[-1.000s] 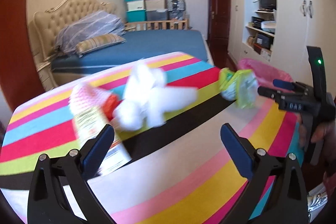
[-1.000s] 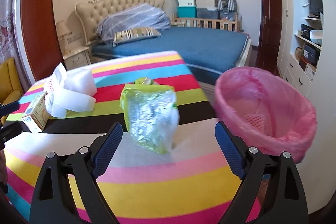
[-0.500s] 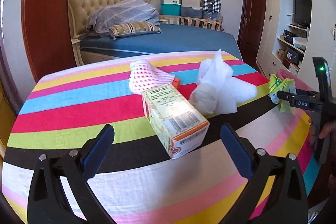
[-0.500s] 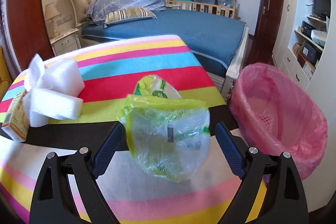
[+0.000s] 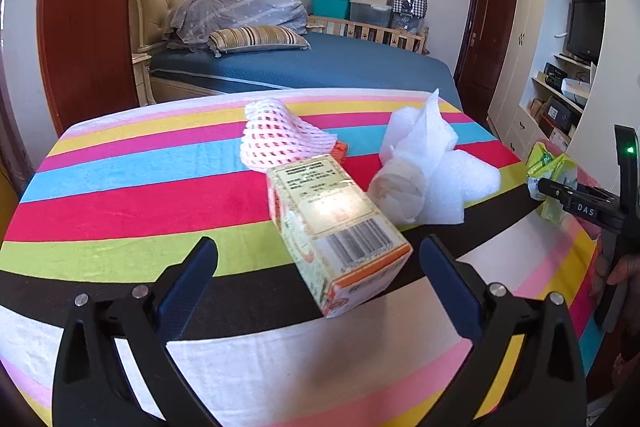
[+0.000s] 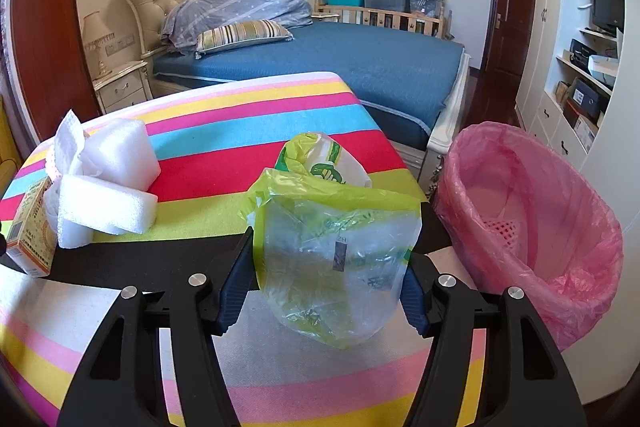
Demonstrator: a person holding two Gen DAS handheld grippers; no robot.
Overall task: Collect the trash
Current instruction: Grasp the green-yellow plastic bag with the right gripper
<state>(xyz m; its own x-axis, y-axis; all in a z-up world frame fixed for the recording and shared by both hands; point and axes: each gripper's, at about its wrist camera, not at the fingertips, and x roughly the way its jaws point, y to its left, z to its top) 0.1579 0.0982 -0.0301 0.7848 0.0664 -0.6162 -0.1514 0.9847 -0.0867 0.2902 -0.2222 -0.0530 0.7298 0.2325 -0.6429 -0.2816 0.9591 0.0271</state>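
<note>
On the striped tablecloth [image 5: 132, 199] lie a juice carton [image 5: 332, 223], crumpled white foam sheets [image 5: 428, 179] and a pink foam net [image 5: 276, 143]. My left gripper [image 5: 320, 247] is open, and the near end of the carton sits between its blue fingertips without touching them. A green and clear plastic bag [image 6: 332, 247] stands near the table's right edge. My right gripper [image 6: 332, 251] is closing around it, both pads against the bag's sides. The left wrist view shows that gripper [image 5: 560, 193] at the far right, with the bag [image 5: 554, 171] at its tip.
A bin with a pink liner [image 6: 532, 227] stands on the floor just right of the table, its mouth tilted toward me. The carton [image 6: 32, 231] and foam [image 6: 104, 187] lie left of the bag. Beyond the table is a blue bed [image 6: 360, 55]. White cupboards [image 6: 580, 75] line the right wall.
The left view has swung so the carton now lies between its fingers. The right gripper moved up to the bag and its jaws narrowed from wide open onto the bag's sides.
</note>
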